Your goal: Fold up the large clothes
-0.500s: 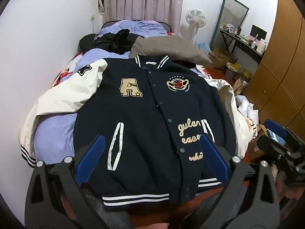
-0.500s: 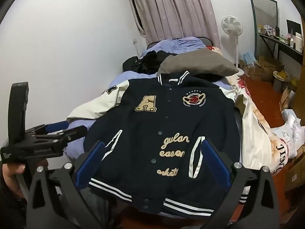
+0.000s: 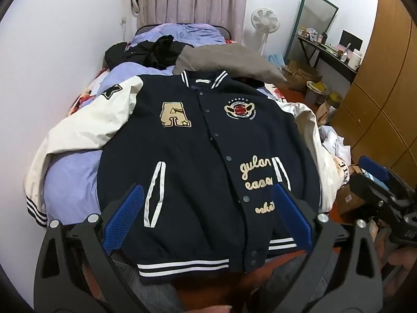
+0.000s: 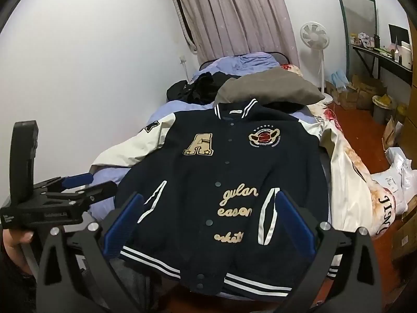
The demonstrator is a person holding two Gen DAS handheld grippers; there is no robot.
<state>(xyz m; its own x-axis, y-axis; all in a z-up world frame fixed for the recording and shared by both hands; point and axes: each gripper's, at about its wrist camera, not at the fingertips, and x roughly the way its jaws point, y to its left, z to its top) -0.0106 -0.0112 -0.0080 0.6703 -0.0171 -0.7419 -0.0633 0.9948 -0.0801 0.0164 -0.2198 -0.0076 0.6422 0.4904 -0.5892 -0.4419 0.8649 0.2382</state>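
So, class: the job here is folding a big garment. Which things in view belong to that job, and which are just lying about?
Belongs to the job:
varsity jacket, spread flat, front up
left tongs, open
right tongs, open

Just lying about:
grey pillow
black clothes
standing fan
mirror

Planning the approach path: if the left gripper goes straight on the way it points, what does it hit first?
Most likely the varsity jacket: the open left gripper aims down at its navy front, between the white-trimmed pocket and the snap placket. Nothing shows between; depth is uncertain.
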